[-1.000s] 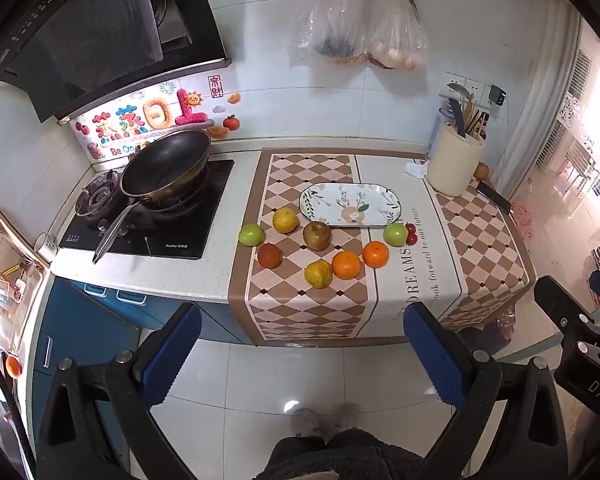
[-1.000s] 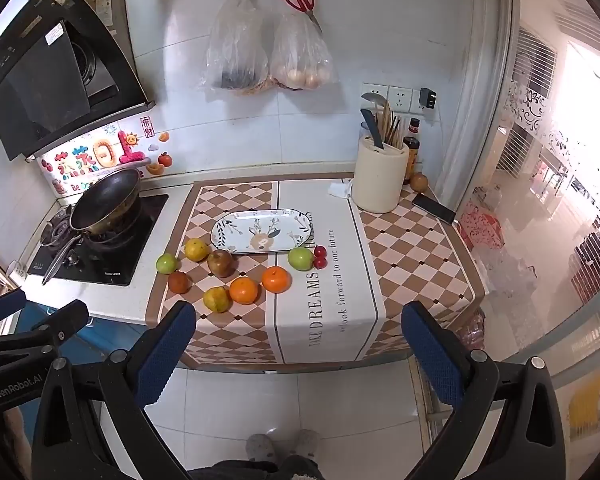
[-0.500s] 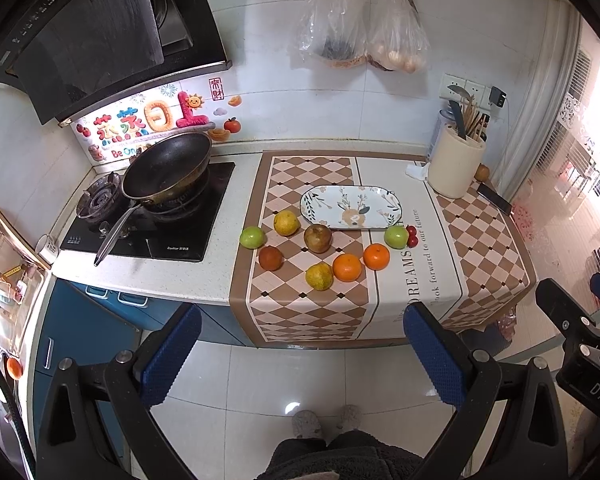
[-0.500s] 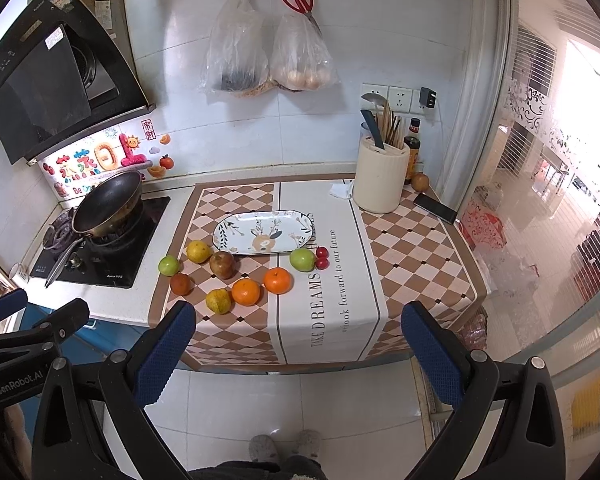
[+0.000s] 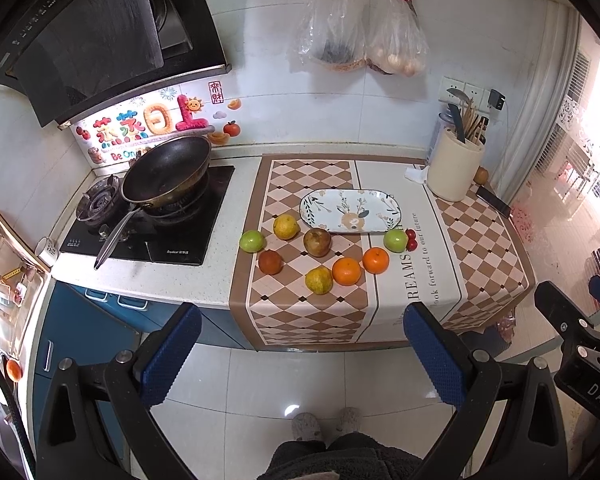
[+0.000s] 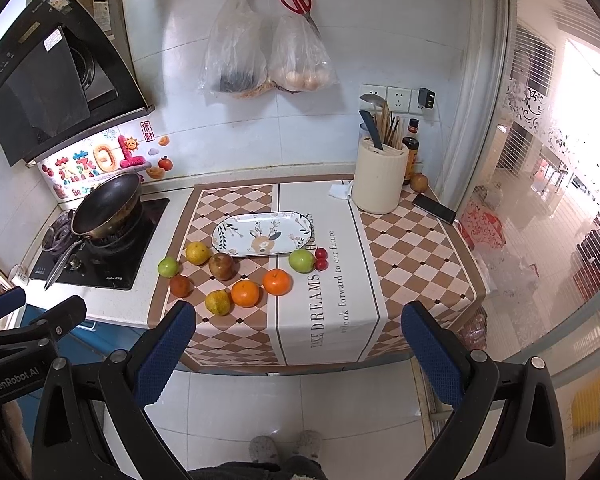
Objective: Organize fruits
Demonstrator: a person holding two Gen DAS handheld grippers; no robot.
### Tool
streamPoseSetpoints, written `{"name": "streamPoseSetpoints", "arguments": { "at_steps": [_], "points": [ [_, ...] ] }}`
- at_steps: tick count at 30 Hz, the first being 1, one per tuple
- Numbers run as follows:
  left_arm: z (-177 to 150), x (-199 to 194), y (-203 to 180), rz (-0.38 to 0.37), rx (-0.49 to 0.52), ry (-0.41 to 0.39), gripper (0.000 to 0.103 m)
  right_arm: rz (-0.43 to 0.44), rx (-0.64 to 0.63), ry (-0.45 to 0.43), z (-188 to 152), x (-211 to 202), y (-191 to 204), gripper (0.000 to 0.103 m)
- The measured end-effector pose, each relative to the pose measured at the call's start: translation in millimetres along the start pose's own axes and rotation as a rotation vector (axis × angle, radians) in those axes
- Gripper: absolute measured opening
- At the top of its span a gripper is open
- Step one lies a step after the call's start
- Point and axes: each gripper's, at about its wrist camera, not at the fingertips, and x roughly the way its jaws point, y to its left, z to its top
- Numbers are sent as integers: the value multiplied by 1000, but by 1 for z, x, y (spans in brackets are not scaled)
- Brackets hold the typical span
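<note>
Several fruits lie on the checked cloth in front of an empty oblong floral plate (image 5: pixel 350 216) (image 6: pixel 262 234). Among them are two oranges (image 5: pixel 346 271) (image 6: pixel 245 293), a green apple (image 5: pixel 395 240) (image 6: pixel 301 260) with red cherries (image 5: pixel 411 239) (image 6: pixel 320 259) beside it, another green apple (image 5: pixel 252 241) (image 6: pixel 168 267), yellow fruits (image 5: pixel 286 226) and a brown pear (image 5: pixel 317 241) (image 6: pixel 221 266). My left gripper (image 5: pixel 300 354) and right gripper (image 6: pixel 298 354) are both open and empty, held well back from the counter over the floor.
A black pan (image 5: pixel 166 174) sits on the hob at the left. A cream utensil holder (image 5: pixel 455 172) (image 6: pixel 381 182), a phone (image 6: pixel 434 208) and a bottle (image 6: pixel 411 154) stand at the back right. Bags and scissors hang on the wall. White floor tiles lie below.
Both views have shifted slightly; the counter sits a touch lower in frame. No fruit has moved and both grippers stay open.
</note>
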Motion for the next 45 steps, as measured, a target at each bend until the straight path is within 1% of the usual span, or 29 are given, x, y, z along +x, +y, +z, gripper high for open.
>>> {"name": "streamPoseSetpoints", "arguments": {
  "at_steps": [30, 43, 44, 45],
  "points": [
    [-1, -1, 0, -2, -2, -6, 103, 10, 3, 2, 5, 2, 1, 103],
    [-2, -1, 1, -4, -5, -6, 103, 23, 12, 4, 14, 8, -4, 103],
    [6, -2, 1, -3, -7, -6, 103, 29, 15, 7, 15, 10, -6, 103],
    [8, -2, 1, 1, -9, -6, 103, 37, 19, 10, 16, 13, -8, 103]
  ]
}}
